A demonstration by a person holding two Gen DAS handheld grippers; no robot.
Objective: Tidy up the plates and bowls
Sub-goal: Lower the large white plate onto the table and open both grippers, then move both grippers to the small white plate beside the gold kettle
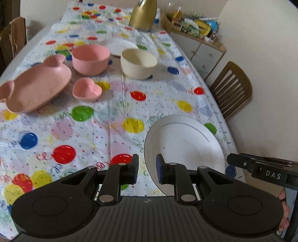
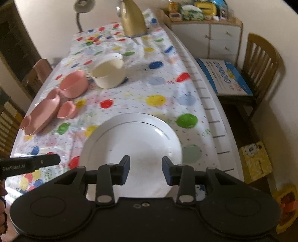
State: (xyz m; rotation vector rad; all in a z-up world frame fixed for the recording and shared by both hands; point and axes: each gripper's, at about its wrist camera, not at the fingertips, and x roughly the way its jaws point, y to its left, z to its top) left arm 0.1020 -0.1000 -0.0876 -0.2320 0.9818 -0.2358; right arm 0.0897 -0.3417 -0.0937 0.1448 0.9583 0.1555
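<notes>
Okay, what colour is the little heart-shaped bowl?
Pink. The heart-shaped bowl shows best in the left wrist view.

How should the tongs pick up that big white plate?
Pinch the big white plate at its thin near rim, coming in low from the near table edge with the right tongs. It lies flat, too wide to span, and those open tongs already face that rim.

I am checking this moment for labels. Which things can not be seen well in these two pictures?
- White plate: near rim hidden behind the right gripper in the right view; also partly behind the left gripper in the left view.
- Small white plate: mostly hidden behind the cream bowl in the right view; blurred in the left view.
- Gold object: top cut off by the upper edge in both views.
- Pink plate: cut by the left edge, left view.
</notes>
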